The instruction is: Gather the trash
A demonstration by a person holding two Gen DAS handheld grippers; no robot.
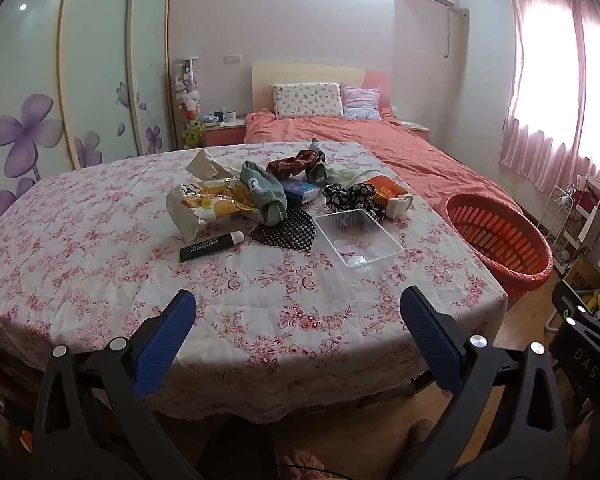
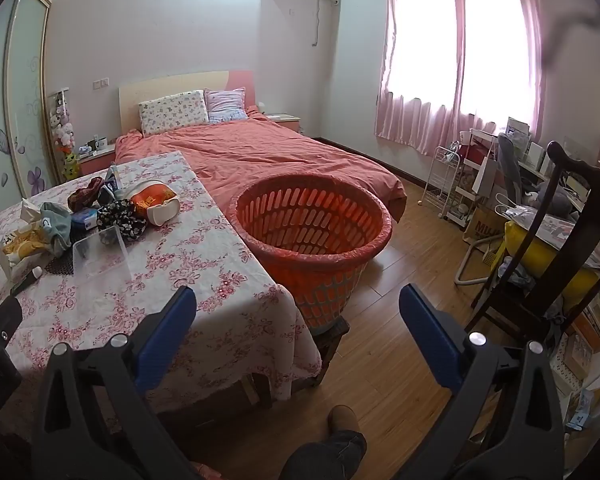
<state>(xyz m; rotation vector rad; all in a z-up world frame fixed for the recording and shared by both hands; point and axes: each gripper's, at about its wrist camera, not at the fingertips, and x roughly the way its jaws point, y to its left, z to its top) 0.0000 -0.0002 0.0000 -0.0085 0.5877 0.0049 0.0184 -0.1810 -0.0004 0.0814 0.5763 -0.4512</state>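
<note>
A pile of items lies on the floral-clothed table (image 1: 100, 240): a yellow snack bag (image 1: 208, 206), a clear plastic tray (image 1: 356, 242), a black tube (image 1: 211, 247), a red instant-noodle cup (image 1: 388, 196), a blue packet (image 1: 300, 191), crumpled paper (image 1: 204, 164) and cloth pieces. An orange basket (image 2: 312, 228) lined with a bag stands right of the table; it also shows in the left wrist view (image 1: 500, 240). My left gripper (image 1: 298, 312) is open and empty over the table's near edge. My right gripper (image 2: 298, 308) is open and empty, in front of the basket.
A bed with a coral cover (image 2: 260, 152) lies behind the table and basket. A dark wooden chair (image 2: 560, 240) with a yellow item, a white rack (image 2: 444, 180) and cluttered shelves stand at the right. A wardrobe (image 1: 100, 60) lines the left wall.
</note>
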